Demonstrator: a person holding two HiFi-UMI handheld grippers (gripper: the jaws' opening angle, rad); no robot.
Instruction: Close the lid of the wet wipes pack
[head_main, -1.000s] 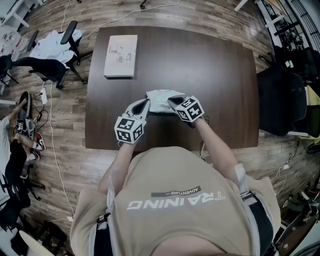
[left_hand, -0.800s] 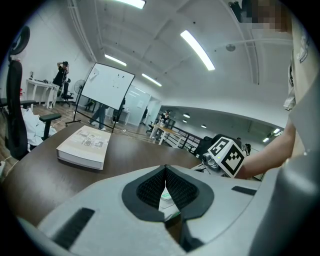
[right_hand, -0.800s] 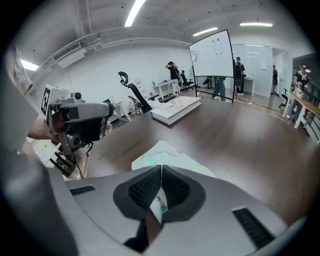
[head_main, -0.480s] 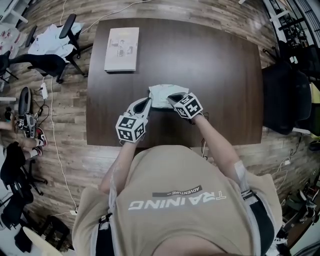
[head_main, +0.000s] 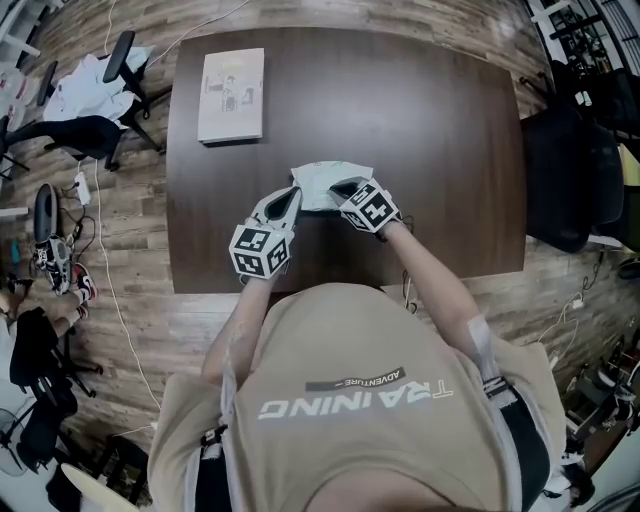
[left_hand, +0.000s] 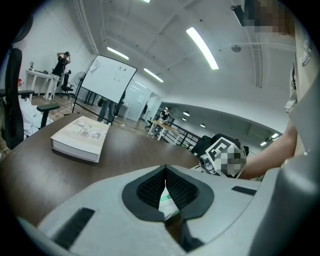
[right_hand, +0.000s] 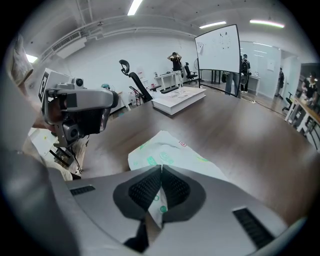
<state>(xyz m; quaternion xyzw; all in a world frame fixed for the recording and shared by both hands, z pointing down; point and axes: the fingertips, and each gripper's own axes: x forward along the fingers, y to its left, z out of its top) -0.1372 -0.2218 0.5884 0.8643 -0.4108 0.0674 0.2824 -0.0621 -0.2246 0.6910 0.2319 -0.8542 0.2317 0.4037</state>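
A pale wet wipes pack (head_main: 322, 185) with green print lies on the dark wooden table (head_main: 440, 150), in front of the person. My left gripper (head_main: 289, 203) pinches the pack's left edge; in the left gripper view its jaws are shut on a strip of the pack (left_hand: 166, 201). My right gripper (head_main: 346, 190) grips the pack's right side, and in the right gripper view the pack (right_hand: 167, 150) spreads beyond the shut jaws with its edge held between them. The lid is not visible in any view.
A closed book (head_main: 232, 96) lies at the table's far left corner, also seen as a book (left_hand: 81, 138) in the left gripper view. Office chairs (head_main: 85, 110) and cables stand on the floor to the left, dark chairs (head_main: 575, 170) to the right.
Both grippers and the pack have stayed together; only the head camera's framing has shifted a little.
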